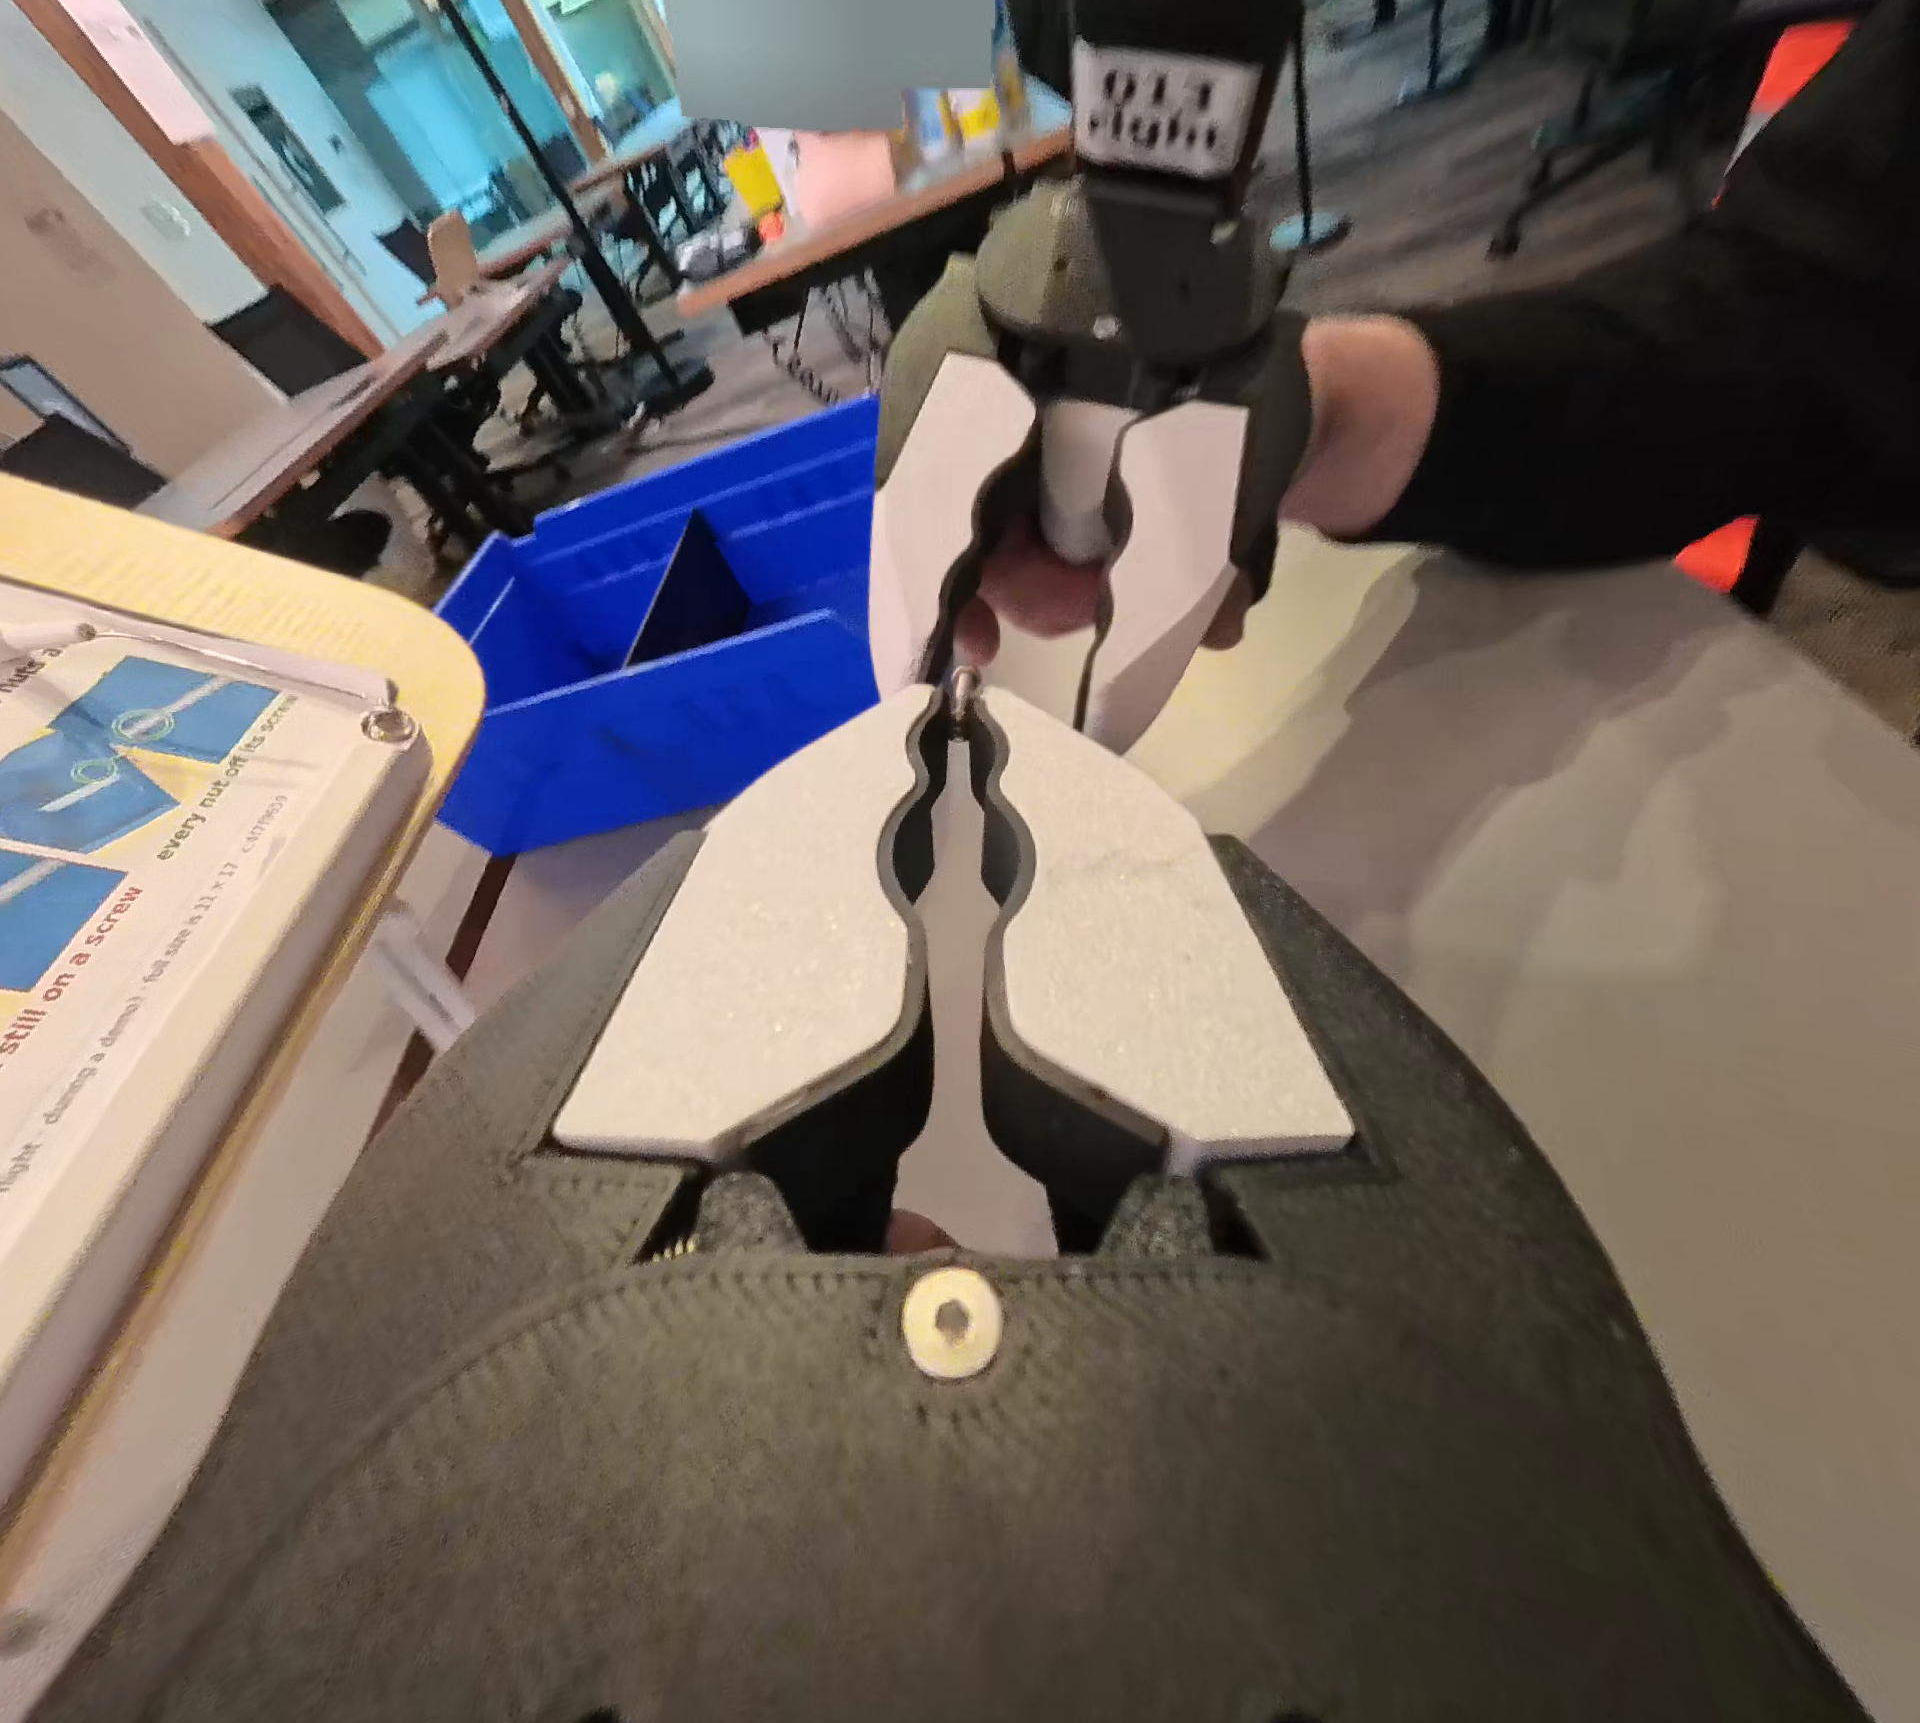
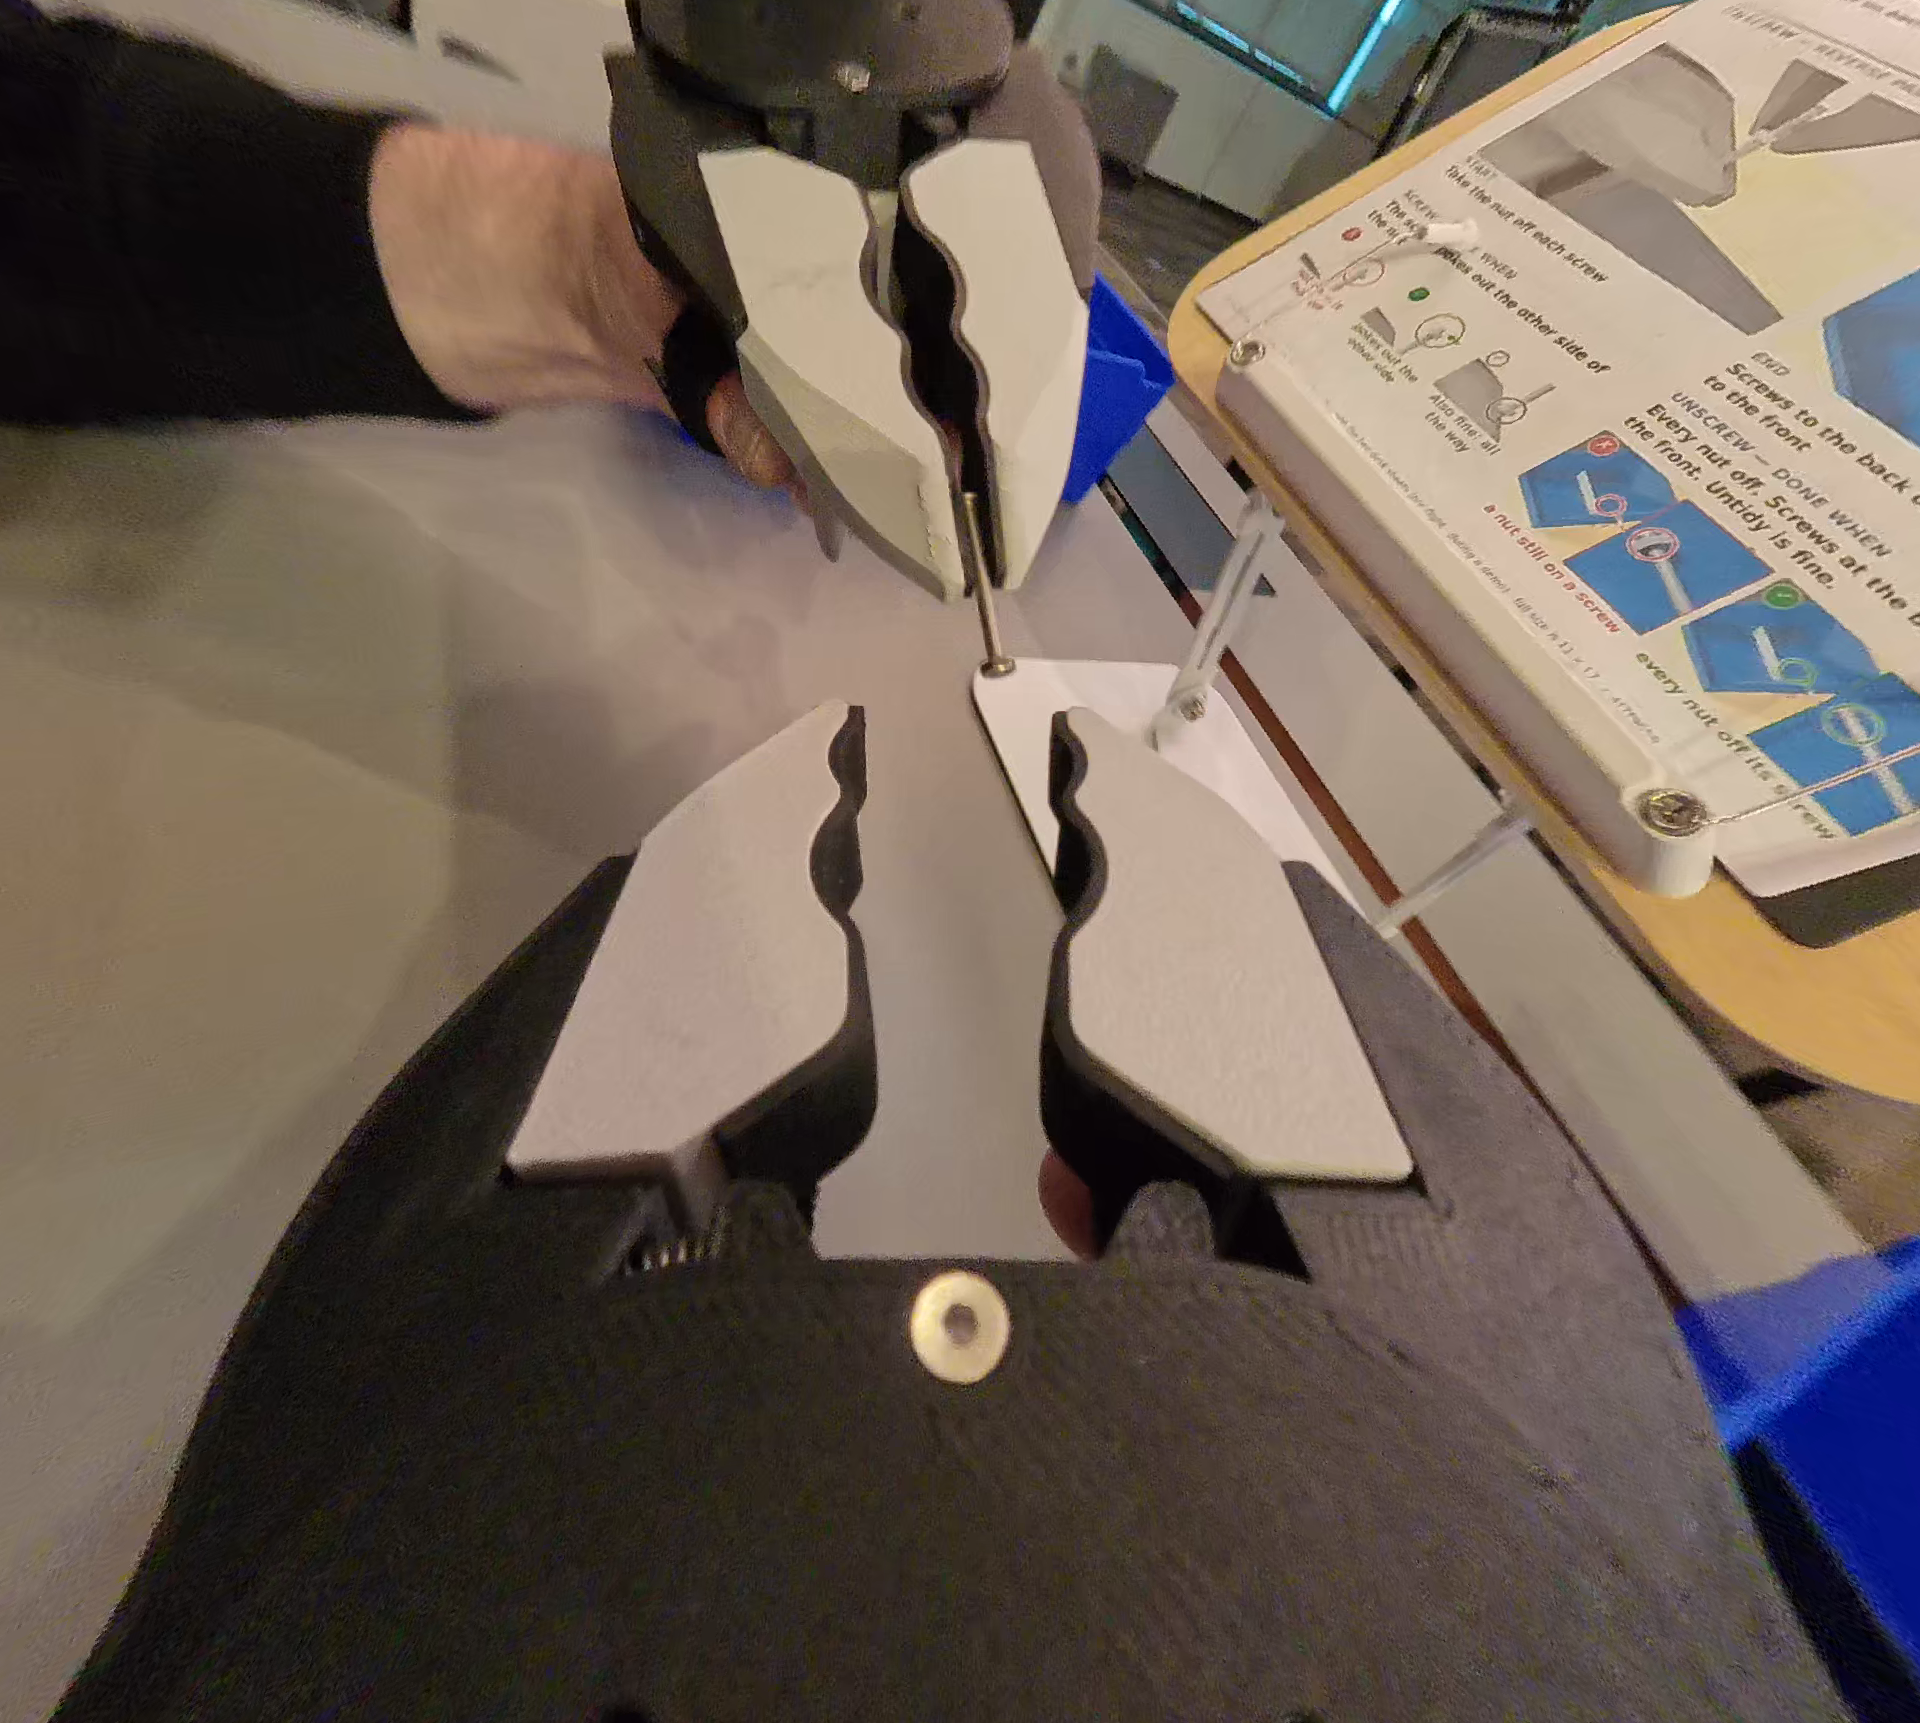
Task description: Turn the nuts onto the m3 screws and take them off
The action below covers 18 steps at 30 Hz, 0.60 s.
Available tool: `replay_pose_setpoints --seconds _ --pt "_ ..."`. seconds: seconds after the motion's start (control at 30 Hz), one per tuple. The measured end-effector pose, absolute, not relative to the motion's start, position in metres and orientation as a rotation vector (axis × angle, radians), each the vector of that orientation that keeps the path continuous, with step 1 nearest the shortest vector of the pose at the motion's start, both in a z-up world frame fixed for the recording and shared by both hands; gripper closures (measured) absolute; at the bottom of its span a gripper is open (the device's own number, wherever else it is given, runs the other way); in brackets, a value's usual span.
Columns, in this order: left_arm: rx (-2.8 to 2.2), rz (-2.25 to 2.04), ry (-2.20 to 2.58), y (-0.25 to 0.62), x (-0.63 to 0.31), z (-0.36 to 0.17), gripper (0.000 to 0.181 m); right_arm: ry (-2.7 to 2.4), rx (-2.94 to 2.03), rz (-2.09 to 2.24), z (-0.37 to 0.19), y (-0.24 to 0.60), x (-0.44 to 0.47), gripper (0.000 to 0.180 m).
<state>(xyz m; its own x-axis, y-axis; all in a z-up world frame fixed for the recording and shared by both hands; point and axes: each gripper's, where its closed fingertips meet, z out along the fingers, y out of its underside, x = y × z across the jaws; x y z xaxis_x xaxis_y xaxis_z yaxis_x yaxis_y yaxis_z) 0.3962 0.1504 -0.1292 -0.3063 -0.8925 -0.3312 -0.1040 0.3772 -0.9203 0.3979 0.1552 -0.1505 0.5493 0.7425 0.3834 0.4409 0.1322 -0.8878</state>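
Observation:
My left gripper (image 1: 961,709) is shut on a thin metal screw (image 1: 966,684), which pokes out past its fingertips. In the right wrist view the left gripper (image 2: 982,572) points down and the screw (image 2: 987,613) hangs from its tips, with a slightly wider end (image 2: 1000,663) at the bottom; I cannot tell whether that is a head or a nut. My right gripper (image 2: 956,723) is open and empty, its tips just below and either side of the screw's end, not touching it. It faces the left gripper in the left wrist view (image 1: 1018,686).
A blue divided bin (image 1: 665,634) stands behind the grippers on the grey table (image 2: 312,686). A tilted instruction board (image 2: 1662,426) on a pale wooden panel stands to the right, on a clear stand with a white base plate (image 2: 1132,697). Another blue bin corner (image 2: 1818,1424) is near me.

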Motion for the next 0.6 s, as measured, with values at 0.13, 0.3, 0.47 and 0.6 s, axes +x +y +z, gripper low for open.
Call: replay_pose_setpoints --seconds 0.13,0.3,0.47,0.6 --pt "-0.847 -1.228 1.577 0.149 0.39 -0.111 0.178 -0.944 -1.44 0.542 -0.128 0.147 0.399 0.15" --pt "-0.828 -1.291 1.544 0.147 0.388 -0.105 0.178 -0.805 -1.39 0.741 -0.109 0.145 0.403 0.153" --pt "-0.814 -1.302 1.543 0.143 0.39 -0.103 0.178 -0.746 -1.364 0.84 -0.105 0.145 0.398 0.149" --pt "-0.806 -1.306 1.549 0.138 0.392 -0.103 0.178 -0.73 -1.357 0.851 -0.105 0.146 0.396 0.148"
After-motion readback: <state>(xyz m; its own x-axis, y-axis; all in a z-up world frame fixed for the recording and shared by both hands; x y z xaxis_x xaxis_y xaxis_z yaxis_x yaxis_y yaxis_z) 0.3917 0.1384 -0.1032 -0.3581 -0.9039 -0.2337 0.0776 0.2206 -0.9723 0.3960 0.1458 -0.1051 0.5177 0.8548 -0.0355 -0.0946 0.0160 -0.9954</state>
